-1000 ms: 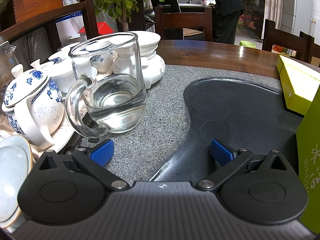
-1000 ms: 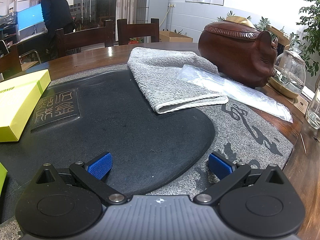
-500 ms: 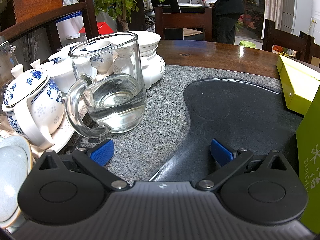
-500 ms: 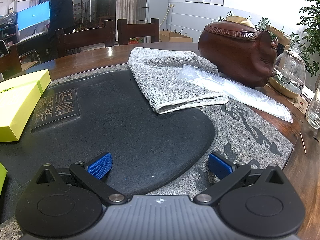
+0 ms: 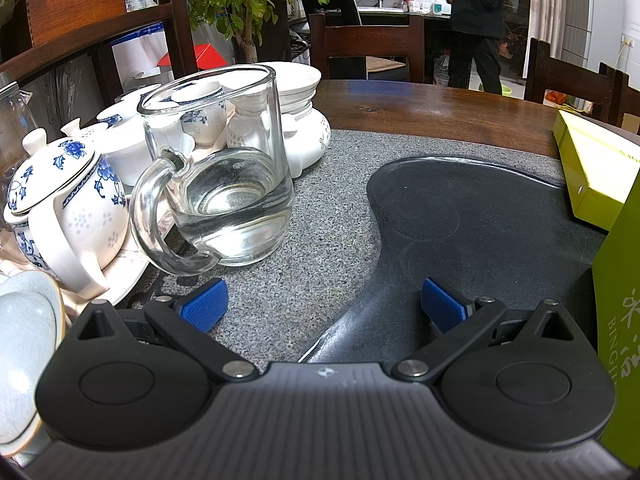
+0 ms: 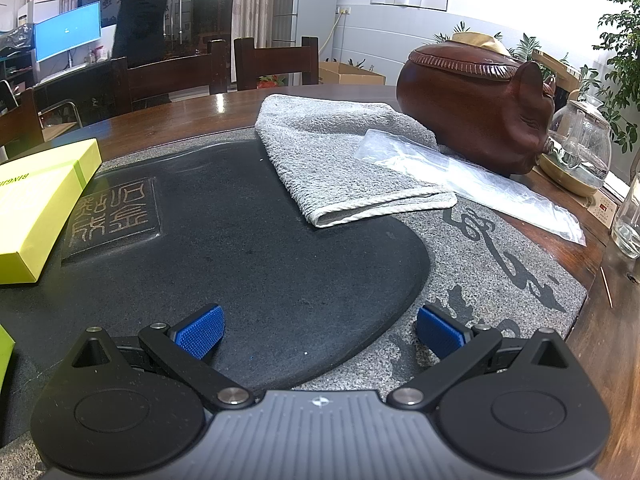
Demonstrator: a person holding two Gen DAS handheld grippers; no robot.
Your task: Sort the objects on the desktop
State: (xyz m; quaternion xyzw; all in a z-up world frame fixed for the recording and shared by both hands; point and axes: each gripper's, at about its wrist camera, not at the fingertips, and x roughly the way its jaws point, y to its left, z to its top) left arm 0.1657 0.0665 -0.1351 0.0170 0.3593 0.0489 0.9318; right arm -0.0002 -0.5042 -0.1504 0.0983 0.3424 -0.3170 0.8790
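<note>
A clear glass mug (image 5: 228, 168) half full of water stands on the grey stone tea tray (image 5: 320, 208), just ahead and left of my left gripper (image 5: 324, 306), which is open and empty. A blue-and-white teapot (image 5: 64, 208) and several white cups (image 5: 200, 110) crowd the left side. In the right wrist view my right gripper (image 6: 320, 330) is open and empty over the tray's dark basin (image 6: 260, 248). Beyond it lie a folded grey towel (image 6: 340, 160), a clear plastic bag (image 6: 472, 180) and a yellow-green box (image 6: 36, 196).
A brown pig-shaped clay pot (image 6: 476, 100) and a glass kettle (image 6: 580, 148) stand at the right. A green box (image 5: 620, 320) rises close on the left gripper's right. Wooden chairs (image 6: 276, 62) ring the table, and a person (image 6: 140, 8) stands by a monitor behind.
Both grippers have held still and stayed open. Only the person in the background has moved, turning and stepping away from the monitor.
</note>
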